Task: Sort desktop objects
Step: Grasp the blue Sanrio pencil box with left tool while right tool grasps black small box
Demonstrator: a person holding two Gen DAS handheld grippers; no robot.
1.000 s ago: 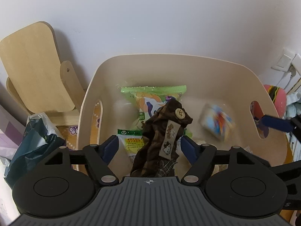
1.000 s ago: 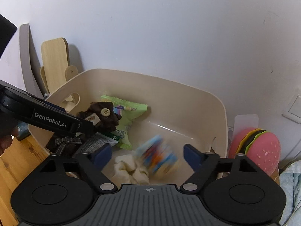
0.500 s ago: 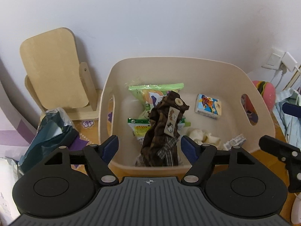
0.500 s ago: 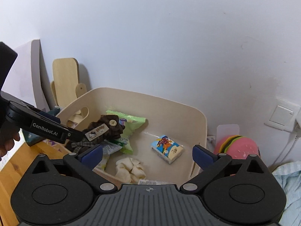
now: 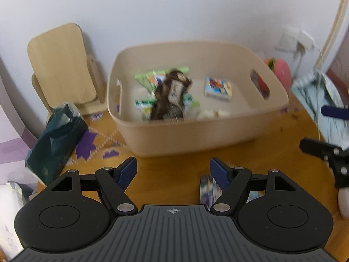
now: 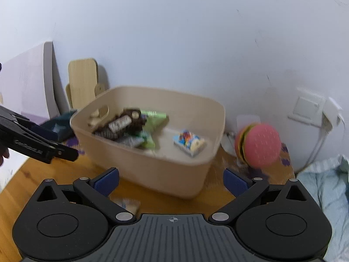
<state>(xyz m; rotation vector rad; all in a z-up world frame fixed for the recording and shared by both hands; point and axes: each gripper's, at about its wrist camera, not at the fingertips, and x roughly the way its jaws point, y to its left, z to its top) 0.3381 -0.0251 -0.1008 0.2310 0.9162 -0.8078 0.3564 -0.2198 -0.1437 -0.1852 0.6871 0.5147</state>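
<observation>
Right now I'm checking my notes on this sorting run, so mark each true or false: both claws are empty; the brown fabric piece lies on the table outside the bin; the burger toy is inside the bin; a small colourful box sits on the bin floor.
1. Both claws are empty: true. Nothing is between the pads of the left claw or the right claw.
2. The brown fabric piece lies outside the bin: false. It rests inside the beige bin, on green snack packets.
3. The burger toy is in the bin: false. It stands beside it on the table.
4. A small colourful box sits on the bin floor: true.
</observation>
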